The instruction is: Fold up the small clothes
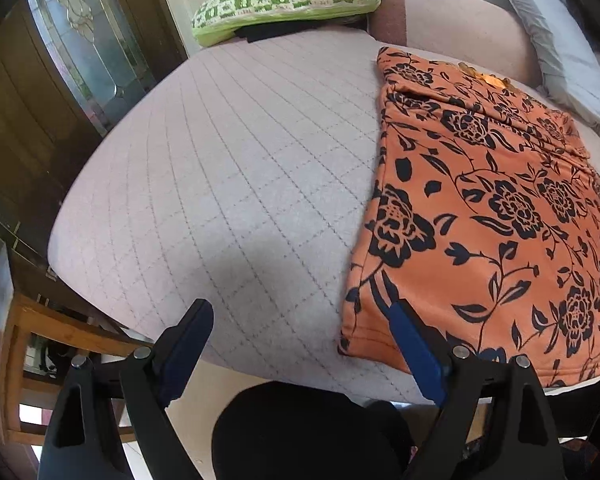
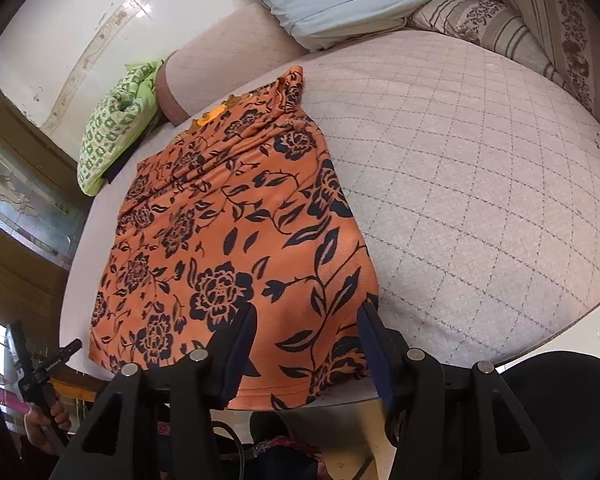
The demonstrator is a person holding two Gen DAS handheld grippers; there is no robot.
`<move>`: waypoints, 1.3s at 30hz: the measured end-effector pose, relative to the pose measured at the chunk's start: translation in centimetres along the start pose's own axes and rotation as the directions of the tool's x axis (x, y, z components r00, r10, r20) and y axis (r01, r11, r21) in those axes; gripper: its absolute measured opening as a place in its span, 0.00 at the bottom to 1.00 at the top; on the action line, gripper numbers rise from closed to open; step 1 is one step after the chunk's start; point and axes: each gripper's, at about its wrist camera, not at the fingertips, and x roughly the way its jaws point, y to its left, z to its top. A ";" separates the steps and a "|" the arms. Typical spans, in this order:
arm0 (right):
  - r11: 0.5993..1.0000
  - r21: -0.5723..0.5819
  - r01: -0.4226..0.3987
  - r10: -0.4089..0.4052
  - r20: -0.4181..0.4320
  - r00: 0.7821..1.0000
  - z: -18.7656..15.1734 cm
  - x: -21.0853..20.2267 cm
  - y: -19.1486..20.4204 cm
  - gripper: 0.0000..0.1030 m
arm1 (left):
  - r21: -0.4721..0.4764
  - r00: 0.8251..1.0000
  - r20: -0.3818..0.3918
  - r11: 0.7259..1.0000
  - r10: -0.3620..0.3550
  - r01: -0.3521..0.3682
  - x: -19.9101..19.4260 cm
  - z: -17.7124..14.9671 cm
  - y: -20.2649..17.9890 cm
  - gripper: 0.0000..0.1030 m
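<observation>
Quilted pink mattress is carrying the orange floral garment, lying flat, seemingly with its sides already folded in. I'm holding my left tool and right tool gaping, gripping nothing, at its near hem; crosswise folding is remaining
</observation>
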 end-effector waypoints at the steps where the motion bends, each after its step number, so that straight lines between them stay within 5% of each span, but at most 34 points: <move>1: 1.000 -0.001 0.000 0.000 -0.003 1.000 0.0 0.1 0.0 0.54 | 0.006 1.000 0.009 1.000 0.004 -0.004 -0.2 0.1 -0.2 0.87; 16: 0.998 -0.063 0.002 -0.003 -0.010 1.000 0.9 0.6 2.8 0.54 | 0.050 0.995 0.094 0.998 0.027 -0.032 -2.2 1.2 -1.3 0.87; 39: 1.000 -0.027 0.006 -0.007 -0.022 1.000 0.0 1.4 1.9 0.54 | 0.023 0.999 0.042 0.999 0.029 -0.030 -0.6 0.3 0.3 0.87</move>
